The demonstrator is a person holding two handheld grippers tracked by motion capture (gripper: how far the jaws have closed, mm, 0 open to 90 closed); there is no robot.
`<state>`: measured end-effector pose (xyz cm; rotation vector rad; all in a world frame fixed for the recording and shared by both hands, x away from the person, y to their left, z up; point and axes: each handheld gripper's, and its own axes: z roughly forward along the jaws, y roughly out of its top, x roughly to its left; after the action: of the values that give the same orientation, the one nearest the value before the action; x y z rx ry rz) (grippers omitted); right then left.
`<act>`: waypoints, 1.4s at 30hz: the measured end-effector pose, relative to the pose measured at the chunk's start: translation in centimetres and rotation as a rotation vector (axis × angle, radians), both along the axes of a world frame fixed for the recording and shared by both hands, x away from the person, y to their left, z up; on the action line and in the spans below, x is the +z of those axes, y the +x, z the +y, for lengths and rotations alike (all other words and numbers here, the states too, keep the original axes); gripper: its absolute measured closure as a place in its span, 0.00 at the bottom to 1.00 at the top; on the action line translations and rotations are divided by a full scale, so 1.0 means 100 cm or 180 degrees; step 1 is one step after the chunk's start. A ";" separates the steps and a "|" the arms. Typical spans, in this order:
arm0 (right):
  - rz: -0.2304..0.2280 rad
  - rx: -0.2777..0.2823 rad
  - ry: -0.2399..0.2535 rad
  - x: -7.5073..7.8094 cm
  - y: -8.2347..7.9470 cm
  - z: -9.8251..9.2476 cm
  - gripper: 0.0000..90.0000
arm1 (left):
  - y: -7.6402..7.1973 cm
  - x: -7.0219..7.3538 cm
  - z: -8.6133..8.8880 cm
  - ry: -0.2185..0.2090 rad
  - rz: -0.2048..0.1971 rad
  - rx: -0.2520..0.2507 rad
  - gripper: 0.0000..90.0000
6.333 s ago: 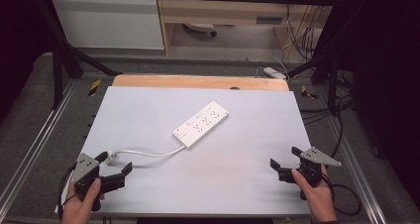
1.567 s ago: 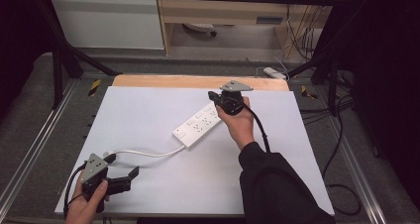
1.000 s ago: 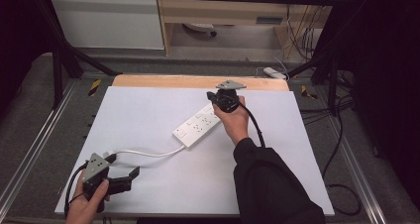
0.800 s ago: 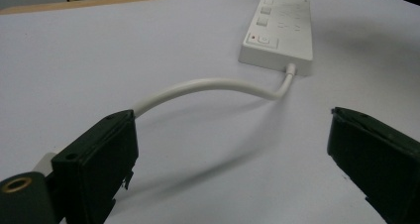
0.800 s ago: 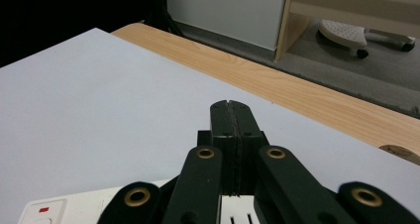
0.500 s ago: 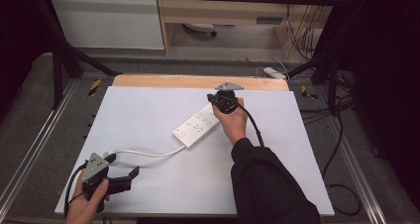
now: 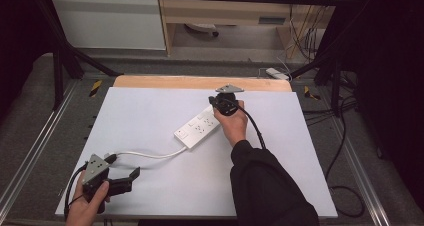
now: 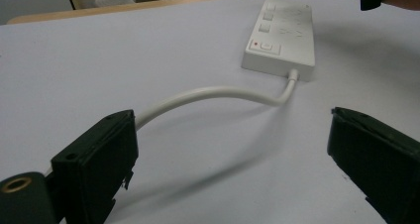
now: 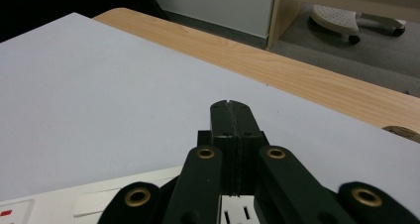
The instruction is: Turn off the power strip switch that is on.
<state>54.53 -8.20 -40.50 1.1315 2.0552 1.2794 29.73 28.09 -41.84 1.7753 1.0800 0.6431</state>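
On the table (image 7: 150, 111), the power strip (image 7: 198, 128) lies diagonally under the closed right gripper (image 7: 223, 105); left gripper (image 7: 131, 177) wide.

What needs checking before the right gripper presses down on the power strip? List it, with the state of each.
1. Right gripper shut to a single tip: ok, jaws together in its own view.
2. Tip over the power strip: ok, above its far end.
3. Which switch or socket lies under the tip: cannot tell.
4. Left gripper clear of the strip: ok, open near the table's front edge.
5. Cord free: ok, lying slack on the table, ungripped.
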 end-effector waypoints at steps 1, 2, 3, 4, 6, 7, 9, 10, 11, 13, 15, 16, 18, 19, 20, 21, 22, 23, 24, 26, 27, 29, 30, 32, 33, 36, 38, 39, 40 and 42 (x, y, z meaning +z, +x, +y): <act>0.0009 -0.0012 -0.0003 -0.001 0.001 0.001 1.00 | 0.000 0.000 0.000 -0.0001 0.0007 -0.0004 0.06; 0.0009 -0.0012 -0.0003 -0.001 0.001 0.001 1.00 | 0.000 0.000 0.000 0.0000 0.0008 -0.0006 0.06; 0.0001 0.0004 -0.0029 -0.002 0.001 0.001 1.00 | 0.000 0.000 0.000 0.0001 0.0009 -0.0008 0.06; 0.0017 -0.0005 -0.0033 -0.003 0.001 0.001 1.00 | 0.000 0.000 0.000 0.0002 0.0009 -0.0010 0.06; 0.0036 -0.0014 -0.0051 -0.005 0.003 0.001 1.00 | 0.000 -0.001 -0.001 0.0013 0.0010 -0.0007 0.06; 0.0041 -0.0020 -0.0057 -0.007 0.003 0.000 1.00 | 0.000 -0.001 -0.001 0.0018 0.0011 -0.0006 0.06; 0.0055 -0.0032 -0.0067 -0.009 0.004 -0.001 1.00 | 0.000 -0.001 -0.001 0.0018 0.0011 -0.0006 0.06; 0.0063 -0.0025 -0.0076 -0.009 0.005 -0.001 1.00 | 0.001 -0.001 -0.001 0.0018 0.0011 -0.0007 0.06; 0.0063 -0.0030 -0.0085 -0.010 0.005 -0.001 1.00 | 0.001 -0.001 -0.001 0.0019 0.0014 -0.0008 0.06; 0.0081 -0.0046 -0.0087 -0.011 0.006 -0.001 1.00 | 0.001 -0.001 -0.001 0.0019 0.0015 -0.0012 0.06; 0.0094 -0.0041 -0.0074 -0.013 0.006 -0.001 1.00 | 0.001 -0.001 0.000 0.0022 0.0009 -0.0007 0.06; 0.0098 -0.0037 -0.0082 -0.013 0.006 -0.001 1.00 | 0.001 0.000 0.000 0.0026 0.0006 -0.0001 0.06; 0.0095 -0.0032 -0.0103 -0.015 0.007 0.001 1.00 | 0.001 0.000 0.001 0.0021 0.0007 -0.0003 0.06; 0.0101 -0.0037 -0.0101 -0.016 0.007 0.001 1.00 | 0.001 0.000 0.001 0.0021 0.0007 0.0000 0.06; 0.0106 -0.0043 -0.0101 -0.016 0.007 0.001 1.00 | 0.001 0.000 0.001 0.0023 0.0008 -0.0003 0.06; 0.0108 -0.0040 -0.0100 -0.017 0.008 0.001 1.00 | 0.001 0.000 0.001 0.0025 0.0011 -0.0007 0.06; 0.0109 -0.0050 -0.0106 -0.018 0.008 0.001 1.00 | 0.001 -0.001 0.000 0.0028 0.0013 -0.0006 0.06; 0.0112 -0.0052 -0.0116 -0.019 0.008 0.002 1.00 | 0.001 -0.001 0.000 0.0040 0.0016 -0.0007 0.06; 0.0119 -0.0057 -0.0118 -0.020 0.009 0.001 1.00 | 0.001 -0.001 0.000 0.0047 0.0015 -0.0007 0.06; 0.0126 -0.0073 -0.0113 -0.020 0.009 0.002 1.00 | 0.000 -0.001 0.000 0.0038 0.0011 -0.0007 0.06; 0.0122 -0.0073 -0.0117 -0.021 0.010 0.002 1.00 | 0.000 0.000 0.000 0.0043 0.0008 -0.0005 0.06; 0.0126 -0.0076 -0.0123 -0.021 0.010 0.002 1.00 | 0.001 -0.001 0.000 0.0041 0.0008 -0.0004 0.06; 0.0129 -0.0078 -0.0128 -0.022 0.011 0.002 1.00 | 0.001 -0.001 0.000 0.0041 0.0008 -0.0005 0.06; 0.0135 -0.0082 -0.0149 -0.023 0.011 0.001 1.00 | 0.001 -0.001 0.000 0.0039 0.0013 -0.0011 0.06; 0.0149 -0.0087 -0.0149 -0.023 0.011 0.000 1.00 | 0.001 -0.001 -0.001 0.0046 0.0016 -0.0016 0.06; 0.0151 -0.0099 -0.0162 -0.024 0.012 0.000 1.00 | 0.001 -0.001 -0.001 0.0052 0.0017 -0.0028 0.06; 0.0149 -0.0099 -0.0165 -0.025 0.013 0.000 1.00 | 0.001 -0.001 -0.001 0.0058 0.0021 -0.0026 0.06; 0.0143 -0.0095 -0.0178 -0.025 0.013 0.000 1.00 | 0.001 -0.001 -0.001 0.0060 0.0021 -0.0027 0.06; 0.0155 -0.0097 -0.0169 -0.026 0.013 0.000 1.00 | 0.001 -0.001 -0.001 0.0060 0.0020 -0.0031 0.06; 0.0166 -0.0104 -0.0173 -0.027 0.013 0.000 1.00 | 0.000 -0.001 -0.001 0.0058 0.0018 -0.0033 0.06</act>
<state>55.86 -8.18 -43.15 1.1806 2.0876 1.1830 29.77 27.98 -41.91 1.7982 1.0711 0.6439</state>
